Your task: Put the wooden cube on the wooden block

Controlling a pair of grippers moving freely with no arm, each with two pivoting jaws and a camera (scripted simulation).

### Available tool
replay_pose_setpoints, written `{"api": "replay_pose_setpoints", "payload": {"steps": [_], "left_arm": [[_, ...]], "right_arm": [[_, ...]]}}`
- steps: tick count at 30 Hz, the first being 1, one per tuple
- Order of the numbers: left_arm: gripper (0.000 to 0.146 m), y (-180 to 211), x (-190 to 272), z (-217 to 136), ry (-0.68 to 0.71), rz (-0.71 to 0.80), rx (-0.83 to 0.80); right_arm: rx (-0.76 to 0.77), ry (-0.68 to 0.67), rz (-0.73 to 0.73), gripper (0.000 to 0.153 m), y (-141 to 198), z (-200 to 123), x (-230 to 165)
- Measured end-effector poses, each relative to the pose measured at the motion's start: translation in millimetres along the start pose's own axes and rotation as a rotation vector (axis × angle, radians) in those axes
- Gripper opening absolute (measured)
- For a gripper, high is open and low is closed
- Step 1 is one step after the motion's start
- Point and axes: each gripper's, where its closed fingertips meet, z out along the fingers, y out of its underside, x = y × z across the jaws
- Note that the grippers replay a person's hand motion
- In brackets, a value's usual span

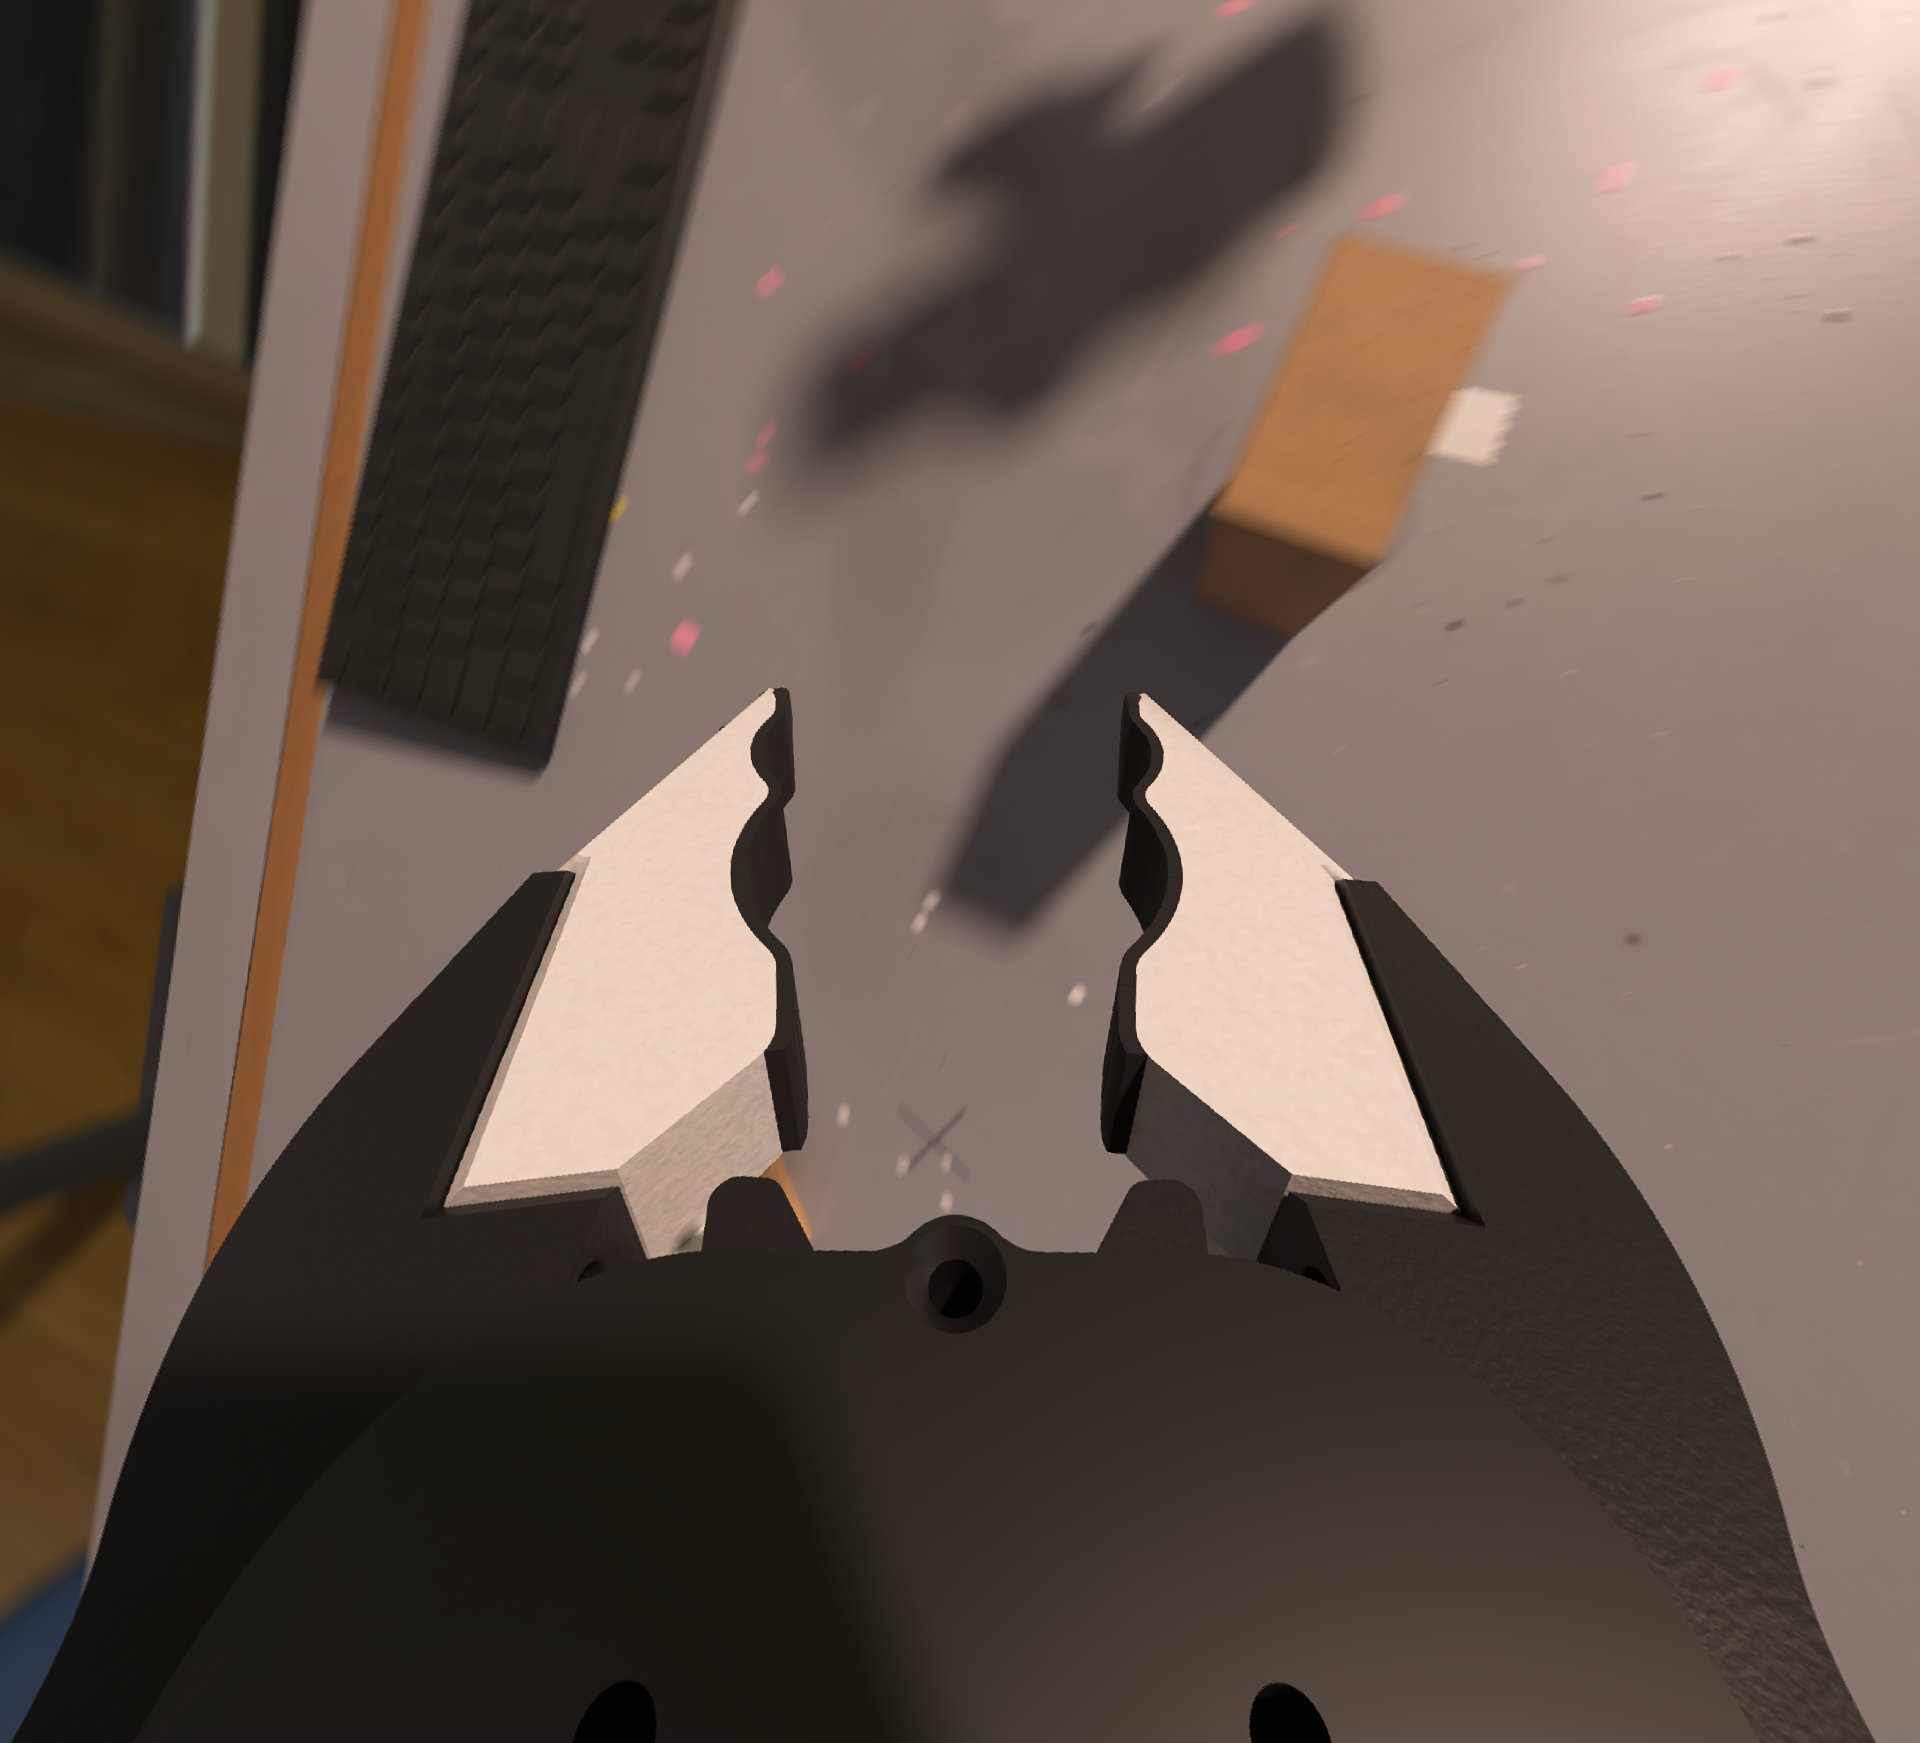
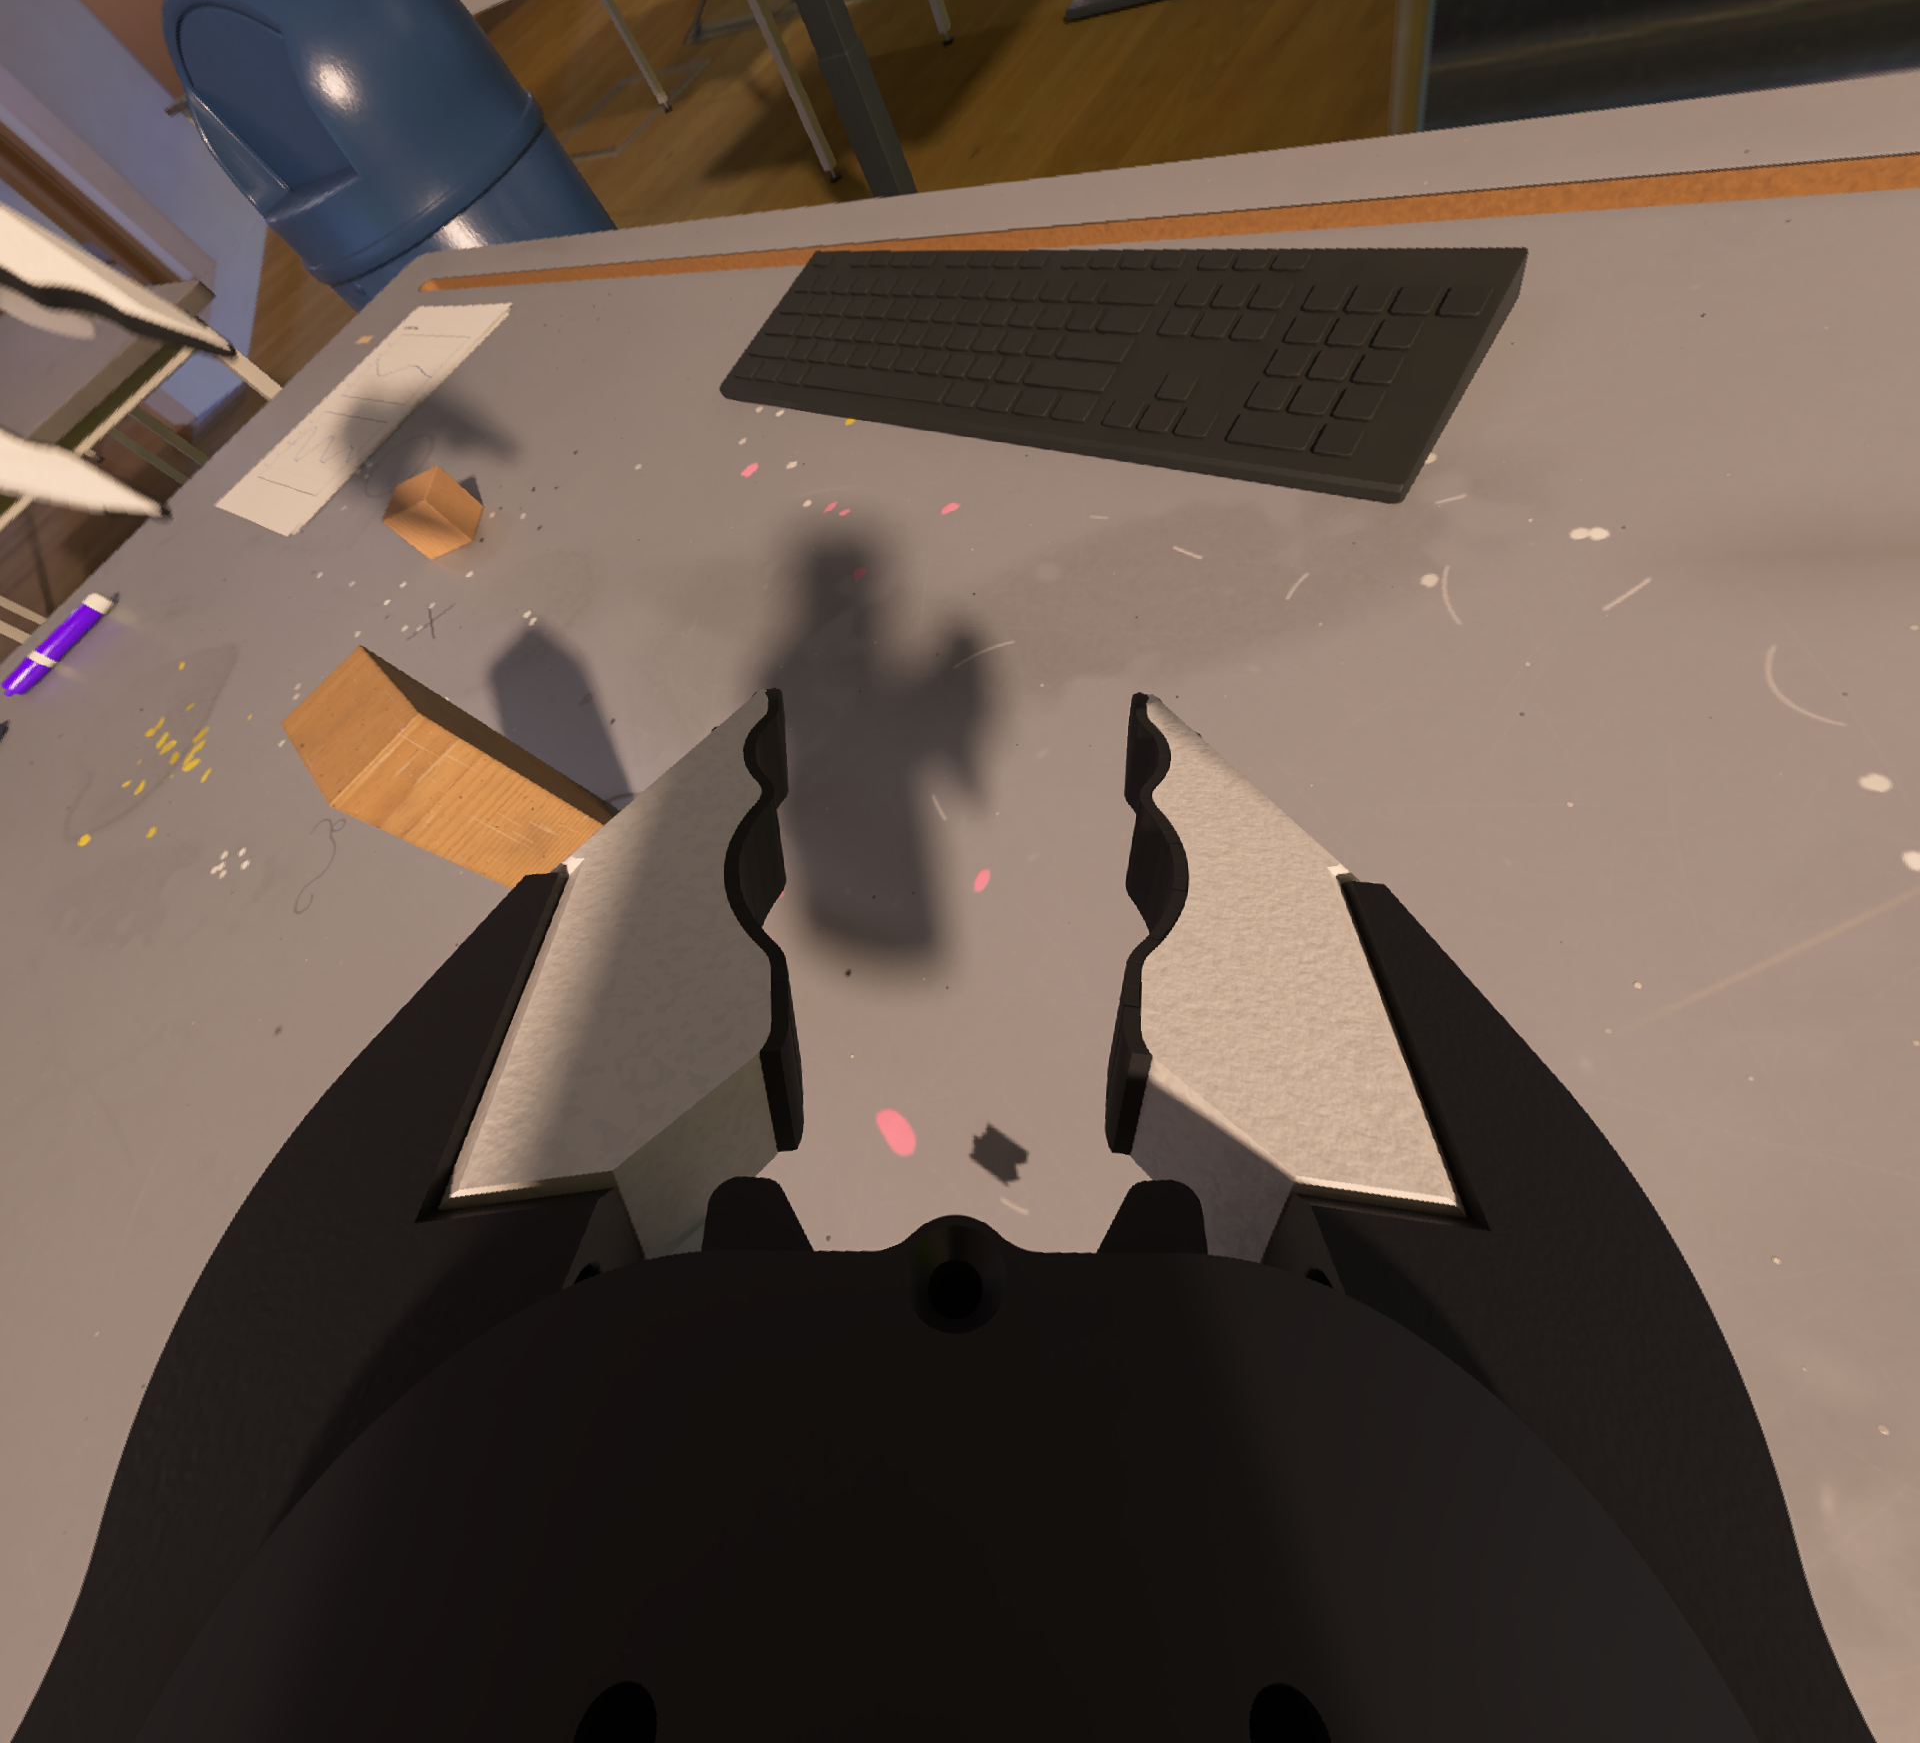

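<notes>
The small wooden cube [image 2: 431,509] sits on the grey table [image 2: 1351,758], left of centre in the right wrist view. The larger wooden block [image 2: 436,779] lies nearer, just left of my right gripper's left finger. My right gripper [image 2: 956,706] is open and empty above bare table. My left gripper [image 1: 956,706] is open and empty. In its view the block [image 1: 1351,436] lies ahead to the right. An orange sliver low between its fingers [image 1: 790,1194] may be the cube, mostly hidden. The left gripper's fingers also show at the left edge of the right wrist view [image 2: 197,428], above and left of the cube.
A black keyboard [image 2: 1132,363] lies along the table's far side by an orange strip; it also shows in the left wrist view [image 1: 551,291]. A white sheet [image 2: 364,415] lies behind the cube. A purple pen [image 2: 62,644] lies at the left. A blue bin [image 2: 353,104] stands beyond the table corner.
</notes>
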Motion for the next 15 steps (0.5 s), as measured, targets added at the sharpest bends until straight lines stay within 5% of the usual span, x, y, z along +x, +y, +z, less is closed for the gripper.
{"api": "replay_pose_setpoints", "payload": {"steps": [4, 10, 15], "left_arm": [[0.062, 90, -65, -22, -0.105, -0.209, -0.124], [0.057, 229, -97, -3, -0.121, -0.393, -0.411], [0.063, 274, -102, 18, -0.112, -0.446, -0.491]], "right_arm": [[-0.024, 0.014, -0.01, 0.066, 3, 3, 0], [-0.049, 0.033, -0.024, 0.066, 7, 7, 1], [-0.064, 0.045, -0.016, 0.066, 11, 9, 5]]}}
